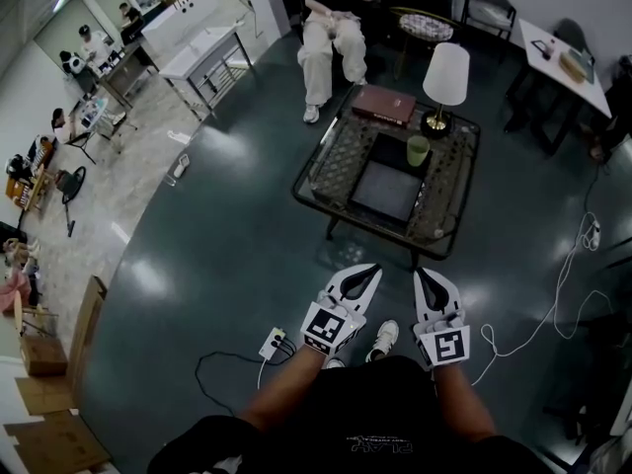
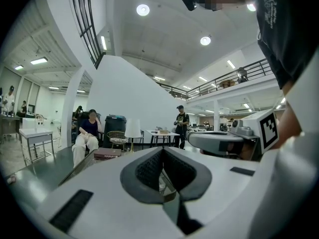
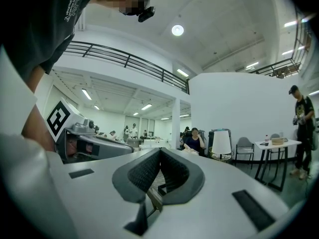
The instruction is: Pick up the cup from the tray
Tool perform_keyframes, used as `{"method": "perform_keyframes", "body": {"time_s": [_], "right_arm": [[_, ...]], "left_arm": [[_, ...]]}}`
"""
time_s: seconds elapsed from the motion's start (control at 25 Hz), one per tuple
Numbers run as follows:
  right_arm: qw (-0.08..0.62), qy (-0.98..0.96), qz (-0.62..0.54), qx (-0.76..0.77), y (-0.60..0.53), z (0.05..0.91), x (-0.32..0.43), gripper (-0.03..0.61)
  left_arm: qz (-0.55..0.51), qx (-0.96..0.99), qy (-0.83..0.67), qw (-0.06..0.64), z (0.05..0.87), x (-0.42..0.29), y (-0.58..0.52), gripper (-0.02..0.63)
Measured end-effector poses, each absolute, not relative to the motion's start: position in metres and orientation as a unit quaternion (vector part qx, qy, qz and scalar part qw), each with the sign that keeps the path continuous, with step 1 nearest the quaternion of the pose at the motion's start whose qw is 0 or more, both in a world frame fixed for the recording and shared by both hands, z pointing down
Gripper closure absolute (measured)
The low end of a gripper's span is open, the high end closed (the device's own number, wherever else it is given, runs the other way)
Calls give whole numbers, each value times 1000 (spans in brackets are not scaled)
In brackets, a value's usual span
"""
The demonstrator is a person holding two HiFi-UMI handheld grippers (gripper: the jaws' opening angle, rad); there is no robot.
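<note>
A green cup (image 1: 418,150) stands upright at the far end of a dark tray (image 1: 385,194) on a low wire-mesh table (image 1: 331,171). Both grippers are held side by side well short of the table, above the floor, pointing toward it. My left gripper (image 1: 369,269) has its jaws together with nothing between them, and so does my right gripper (image 1: 419,274). In the left gripper view the shut left gripper (image 2: 163,150) hides the cup. The right gripper view shows the right gripper (image 3: 160,150) shut too, with no cup in sight.
A white-shaded lamp (image 1: 445,75) and a brown book (image 1: 383,105) share the table's far side. A seated person (image 1: 330,30) is just beyond it. A power strip (image 1: 273,343) with cables lies by my feet, and a white cable (image 1: 565,282) runs along the right.
</note>
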State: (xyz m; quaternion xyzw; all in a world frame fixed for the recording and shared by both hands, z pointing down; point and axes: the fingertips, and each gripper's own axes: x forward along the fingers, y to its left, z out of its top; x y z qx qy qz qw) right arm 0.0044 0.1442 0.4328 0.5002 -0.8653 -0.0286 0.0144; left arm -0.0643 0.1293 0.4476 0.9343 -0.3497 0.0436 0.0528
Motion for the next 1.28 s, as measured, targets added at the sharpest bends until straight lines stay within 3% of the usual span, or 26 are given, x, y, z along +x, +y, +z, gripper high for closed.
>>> {"method": "perform_keyframes", "body": {"time_s": [0.16,0.72,1.04,1.28], "right_arm": [[-11,-865,-25,501,126,433,19,568],[2,-869,-19,494,79,445,51,568],[19,-869,-23,494,37,444,48,568],[-9,-867,-28,497,1,440,37,568]], "left_arm": [[52,933,-352,53,451,-48,113,604],[57,928,-366,49,458,-25,63,604],[54,931,-357,52,460,-22,21,604],[50,939,-335,57,462,-18,-17,604]]}}
